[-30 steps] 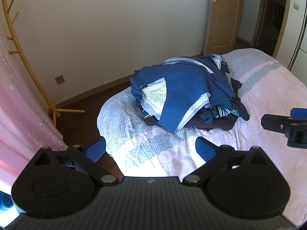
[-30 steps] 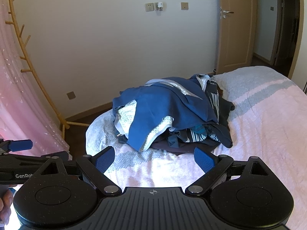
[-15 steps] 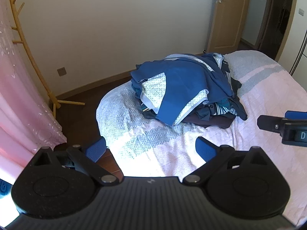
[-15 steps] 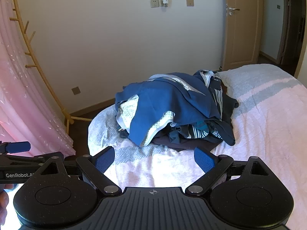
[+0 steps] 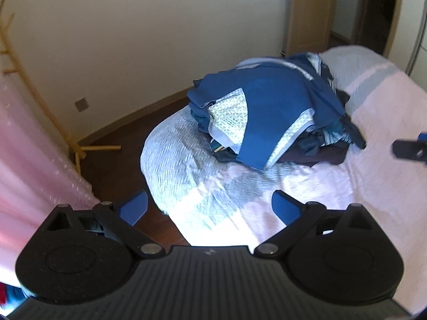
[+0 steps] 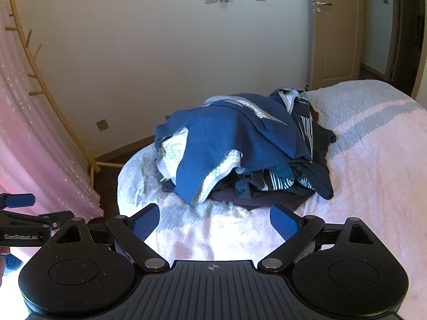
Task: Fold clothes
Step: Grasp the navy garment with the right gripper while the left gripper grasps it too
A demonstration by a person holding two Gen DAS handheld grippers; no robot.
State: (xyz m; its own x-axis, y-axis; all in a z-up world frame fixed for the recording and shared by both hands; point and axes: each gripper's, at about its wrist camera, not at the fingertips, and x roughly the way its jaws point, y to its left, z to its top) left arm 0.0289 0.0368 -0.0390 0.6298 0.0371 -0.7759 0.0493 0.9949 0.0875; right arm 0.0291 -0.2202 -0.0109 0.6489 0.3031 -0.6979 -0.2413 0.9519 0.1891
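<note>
Clothes (image 6: 240, 149) are heaped loosely on the bed (image 6: 373, 186); both the left gripper (image 5: 209, 208) and right gripper (image 6: 214, 220) are held wide open, empty. One top garment should be pinched by its edge.

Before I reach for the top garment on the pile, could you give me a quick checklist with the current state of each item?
1. Left gripper open, holding nothing: ok.
2. Right gripper open, holding nothing: ok.
3. Blue top garment uncovered on the clothes pile: ok.
4. Bare bedspread in front of the pile for folding: ok.
5. Garment free of the layers beneath: cannot tell.
</note>
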